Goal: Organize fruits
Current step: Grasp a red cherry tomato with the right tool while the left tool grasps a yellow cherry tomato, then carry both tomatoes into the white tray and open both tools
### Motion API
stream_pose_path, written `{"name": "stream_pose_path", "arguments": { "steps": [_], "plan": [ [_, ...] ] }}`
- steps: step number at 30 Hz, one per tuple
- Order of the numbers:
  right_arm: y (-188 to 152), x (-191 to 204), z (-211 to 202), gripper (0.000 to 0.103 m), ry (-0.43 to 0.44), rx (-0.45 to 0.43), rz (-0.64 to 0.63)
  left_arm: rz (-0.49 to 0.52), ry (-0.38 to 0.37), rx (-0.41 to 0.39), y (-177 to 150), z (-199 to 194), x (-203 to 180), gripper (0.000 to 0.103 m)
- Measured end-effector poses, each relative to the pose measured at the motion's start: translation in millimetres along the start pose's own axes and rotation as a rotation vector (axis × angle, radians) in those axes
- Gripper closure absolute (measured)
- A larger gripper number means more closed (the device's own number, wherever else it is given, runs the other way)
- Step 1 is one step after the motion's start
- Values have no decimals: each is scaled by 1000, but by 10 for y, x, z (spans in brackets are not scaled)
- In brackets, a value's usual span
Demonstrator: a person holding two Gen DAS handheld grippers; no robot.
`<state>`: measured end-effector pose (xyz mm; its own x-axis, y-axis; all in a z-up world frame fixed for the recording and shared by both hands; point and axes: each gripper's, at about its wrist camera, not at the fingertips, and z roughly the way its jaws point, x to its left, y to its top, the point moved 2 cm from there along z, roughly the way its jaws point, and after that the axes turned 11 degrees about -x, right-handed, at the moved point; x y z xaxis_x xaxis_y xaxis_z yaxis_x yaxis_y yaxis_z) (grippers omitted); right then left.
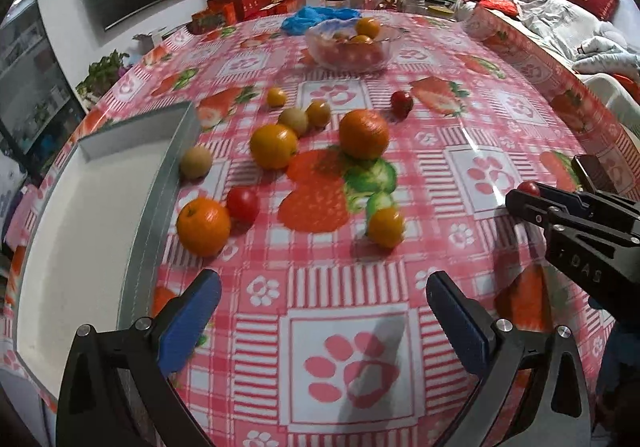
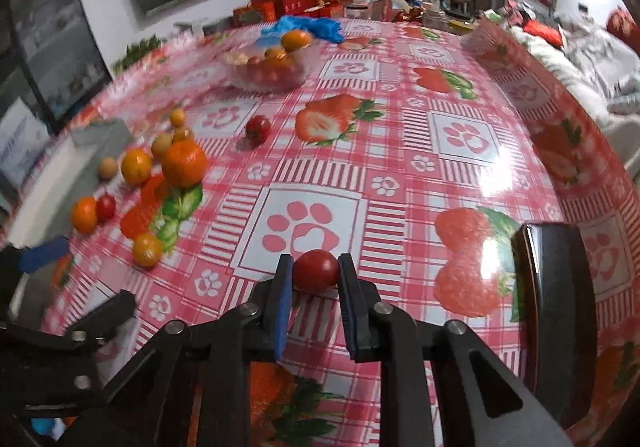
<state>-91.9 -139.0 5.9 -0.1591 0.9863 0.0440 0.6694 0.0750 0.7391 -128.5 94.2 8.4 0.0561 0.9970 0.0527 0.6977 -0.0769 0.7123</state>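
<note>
My right gripper point(image 2: 315, 271) is shut on a small red tomato point(image 2: 316, 270) just above the tablecloth; the same tomato point(image 1: 529, 188) shows at that gripper's tips in the left wrist view. My left gripper point(image 1: 322, 297) stands open over bare cloth, nothing between its blue pads. Ahead of it lie loose fruits: a large orange point(image 1: 364, 134), another orange point(image 1: 203, 226), a yellow-orange one point(image 1: 273, 146), a small one point(image 1: 386, 227), red tomatoes point(image 1: 243, 204) point(image 1: 401, 103), and brownish round fruits point(image 1: 195, 162). A glass bowl point(image 1: 320, 55) at the back holds fruits.
A grey-walled white tray point(image 1: 160, 199) sits at the left of the table. A dark phone-like slab point(image 2: 556, 311) lies at the right edge. Blue plastic point(image 1: 316, 16) and red boxes point(image 1: 256, 1) crowd the far end. The table edge curves close on the right.
</note>
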Motion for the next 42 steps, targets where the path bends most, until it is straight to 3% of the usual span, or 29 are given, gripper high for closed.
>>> {"name": "stream_pose_path", "arguments": {
  "steps": [6,8,12,13,14,17,22,29,40,42],
  "plan": [
    [32,-126,-149,79,30,-10,45,34,-26,-15,108,87,-225,4],
    [33,-138,-184,79,35,-13,52,41,-30,6,128,166,-271,20],
    [36,-142,-213,79,44,-15,60,-27,-52,37,138,292,-238,34],
    [31,-139,-214,79,46,-13,61,-39,-66,36,147,297,-241,43],
    [30,-131,-212,79,49,-10,62,-31,-62,29,153,297,-260,60],
    [28,-117,-218,79,59,-5,64,-7,-97,32,170,286,-319,79],
    [29,-84,-237,79,67,2,64,-33,-126,35,174,197,-278,79],
    [87,93,-232,79,90,10,43,-82,-129,-19,279,-86,-42,79],
    [250,716,-163,79,182,36,-25,-174,-41,-85,271,-423,705,79],
    [291,873,-147,79,209,40,-38,-185,3,-91,245,-462,900,79]
  ]
}}
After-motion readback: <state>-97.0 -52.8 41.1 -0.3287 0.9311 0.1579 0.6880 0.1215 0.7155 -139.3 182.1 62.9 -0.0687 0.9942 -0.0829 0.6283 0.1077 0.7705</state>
